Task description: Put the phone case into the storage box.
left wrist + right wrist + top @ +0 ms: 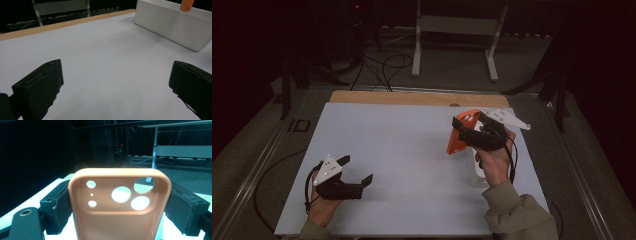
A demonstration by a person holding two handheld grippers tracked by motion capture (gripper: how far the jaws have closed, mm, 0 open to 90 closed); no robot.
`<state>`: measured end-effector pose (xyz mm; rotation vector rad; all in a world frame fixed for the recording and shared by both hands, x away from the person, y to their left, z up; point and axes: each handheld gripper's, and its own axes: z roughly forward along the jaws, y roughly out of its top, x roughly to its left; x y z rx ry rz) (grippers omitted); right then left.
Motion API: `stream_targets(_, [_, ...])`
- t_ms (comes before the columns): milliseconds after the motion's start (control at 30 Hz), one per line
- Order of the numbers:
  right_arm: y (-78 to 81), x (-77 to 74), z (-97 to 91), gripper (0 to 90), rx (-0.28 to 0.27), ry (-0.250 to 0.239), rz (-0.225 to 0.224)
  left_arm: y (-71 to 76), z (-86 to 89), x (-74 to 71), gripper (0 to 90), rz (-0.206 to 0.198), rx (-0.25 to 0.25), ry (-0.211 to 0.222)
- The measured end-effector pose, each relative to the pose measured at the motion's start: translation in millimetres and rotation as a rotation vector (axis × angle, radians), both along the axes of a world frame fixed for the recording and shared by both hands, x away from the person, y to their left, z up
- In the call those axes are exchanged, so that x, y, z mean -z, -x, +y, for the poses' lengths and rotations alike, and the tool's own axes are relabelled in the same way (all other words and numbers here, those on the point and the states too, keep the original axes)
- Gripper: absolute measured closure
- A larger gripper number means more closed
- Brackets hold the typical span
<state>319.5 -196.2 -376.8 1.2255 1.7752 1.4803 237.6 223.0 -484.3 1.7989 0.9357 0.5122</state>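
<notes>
From the high view, your right gripper (468, 131) pinches the orange phone case (460, 133) by its two long edges and holds it lifted above the right side of the worktop (402, 150), just beside the white bin (477, 172) that lies under your right hand. Your left gripper (358, 170) rests low at the near left, jaws spread and holding nothing, well apart from the case. Keep that one parked unless you need it to steady the bin.

In the left gripper view, the jaws stand wide over bare worktop, and the white bin (175, 26) sits at the far right with the orange phone case (186, 5) hanging just above its rim. Judge your clearance from here: carry the case fully past the wall before lowering.

In the right gripper view, the orange phone case (120, 205) stands upright between the pads, camera cut-outs at the top and its open inner side facing you. The grip looks even on both edges, so keep the squeeze steady. The soft case will probably bow if you clamp harder; move slowly and release only once it is seated.
</notes>
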Motion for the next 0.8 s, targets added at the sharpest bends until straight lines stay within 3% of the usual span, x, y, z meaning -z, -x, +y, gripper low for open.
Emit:
stream_targets(267, [-2.2,-3.3,-4.7,15.3,0.014,0.013,-0.005,11.7,13.2,12.7,0.2,-0.012,-0.049,0.031])
stream_targets(800, [-8.1,-9.3,-10.7,15.3,0.043,0.021,-0.026,23.1,18.7,25.2,0.2,-0.037,-0.069,0.006])
